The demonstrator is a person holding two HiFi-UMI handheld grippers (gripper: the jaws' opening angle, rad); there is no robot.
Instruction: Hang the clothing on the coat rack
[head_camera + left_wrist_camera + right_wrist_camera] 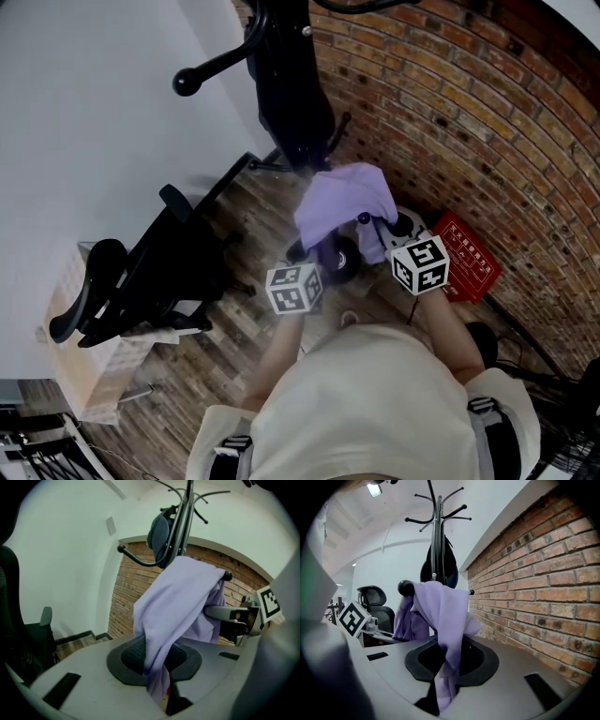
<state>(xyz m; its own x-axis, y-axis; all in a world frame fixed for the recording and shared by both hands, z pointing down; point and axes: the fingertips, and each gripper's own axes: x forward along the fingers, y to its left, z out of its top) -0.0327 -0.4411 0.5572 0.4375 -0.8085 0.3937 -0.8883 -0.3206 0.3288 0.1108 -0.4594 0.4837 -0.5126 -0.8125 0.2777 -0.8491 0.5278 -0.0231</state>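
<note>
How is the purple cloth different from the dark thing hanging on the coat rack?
The purple cloth is pale lilac; the dark garment is nearly black. The purple cloth is pinched in both the left gripper and the right gripper; nothing grips the dark garment, which hangs on the coat rack. The purple cloth sits lower than the dark garment. Both are soft fabric, draping in folds.

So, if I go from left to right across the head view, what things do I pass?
Chair → left hand-held gripper → right hand-held gripper → red sign. The purple cloth overlaps both grippers, so I skip it.
</note>
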